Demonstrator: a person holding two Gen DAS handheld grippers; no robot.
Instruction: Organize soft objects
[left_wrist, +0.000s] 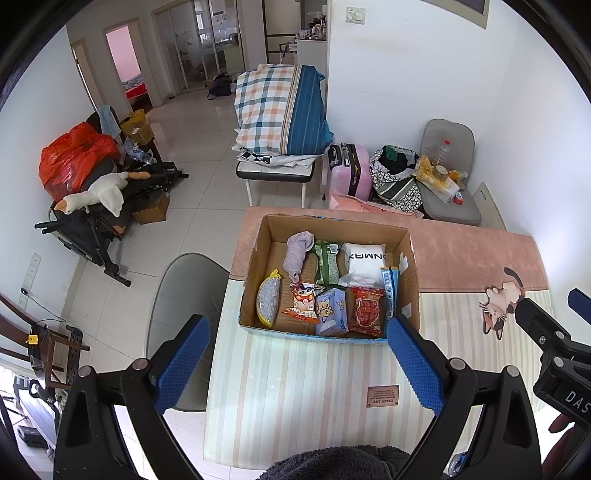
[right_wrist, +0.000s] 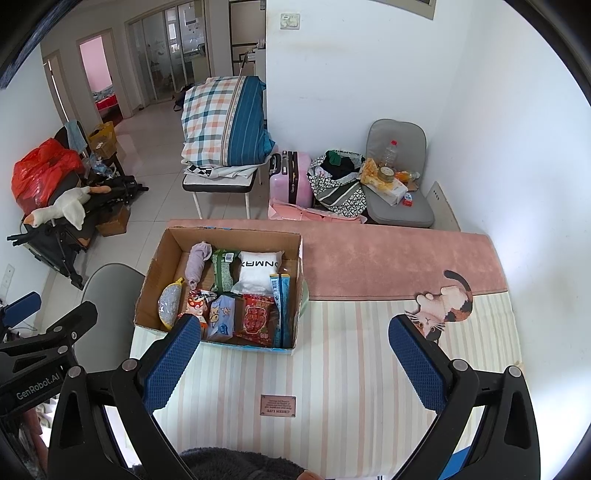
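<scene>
Hovering spread wide and gripping nothing, left gripper (left_wrist: 297, 354) and right gripper (right_wrist: 293, 354) above striped mat (right_wrist: 332, 369), cardboard box (right_wrist: 162, 266) sitting beyond, holding rolled lilac cloth (right_wrist: 197, 260), white pillow pack (right_wrist: 258, 271), snack packets (right_wrist: 256, 317), mesh scrubber (right_wrist: 169, 304).

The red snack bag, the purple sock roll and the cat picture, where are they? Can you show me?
red snack bag (left_wrist: 365, 312), left wrist view, middle of its front.
purple sock roll (left_wrist: 298, 251), left wrist view, its upper fold.
cat picture (right_wrist: 445, 302), right wrist view, the cat's body.
</scene>
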